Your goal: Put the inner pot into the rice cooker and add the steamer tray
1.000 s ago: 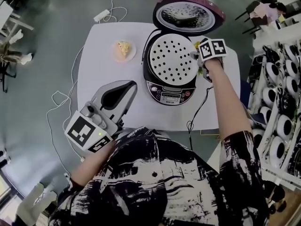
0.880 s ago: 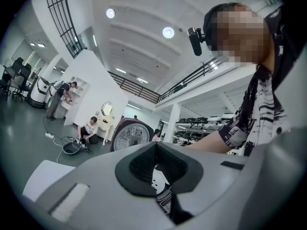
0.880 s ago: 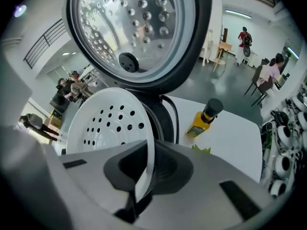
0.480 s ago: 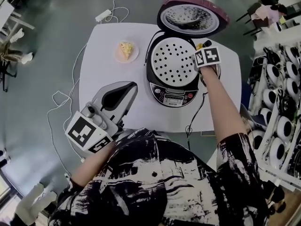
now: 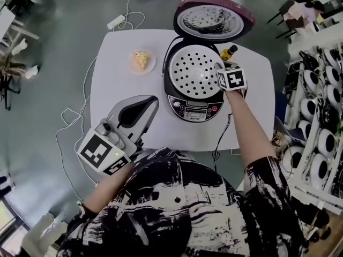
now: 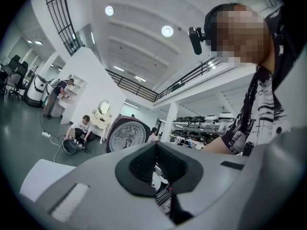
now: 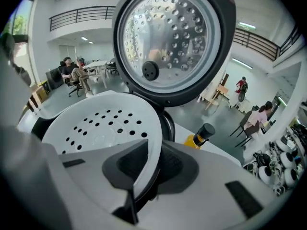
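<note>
The white perforated steamer tray [image 5: 195,71] sits in the mouth of the black rice cooker [image 5: 194,108], whose lid [image 5: 211,17] stands open behind it. My right gripper [image 5: 224,71] is at the tray's right rim, pointing steeply down. In the right gripper view the thin white rim [image 7: 144,152] runs between the dark pads [image 7: 127,164], which still touch it as the jaws begin opening. My left gripper [image 5: 151,99] hovers level over the table's front left, shut and holding nothing; its pads [image 6: 139,164] meet at the tip. The inner pot is hidden under the tray.
A small plate with a slice of cake [image 5: 142,60] lies on the white table [image 5: 118,79] left of the cooker. A yellow bottle with a black cap [image 5: 228,51] stands just right of the cooker. A black power cord [image 5: 222,133] hangs off the front edge. Racks of appliances [image 5: 321,116] line the right.
My right gripper has rolled at the tray's right rim without leaving it. The tray has settled level in the cooker. My left gripper has stayed where it was.
</note>
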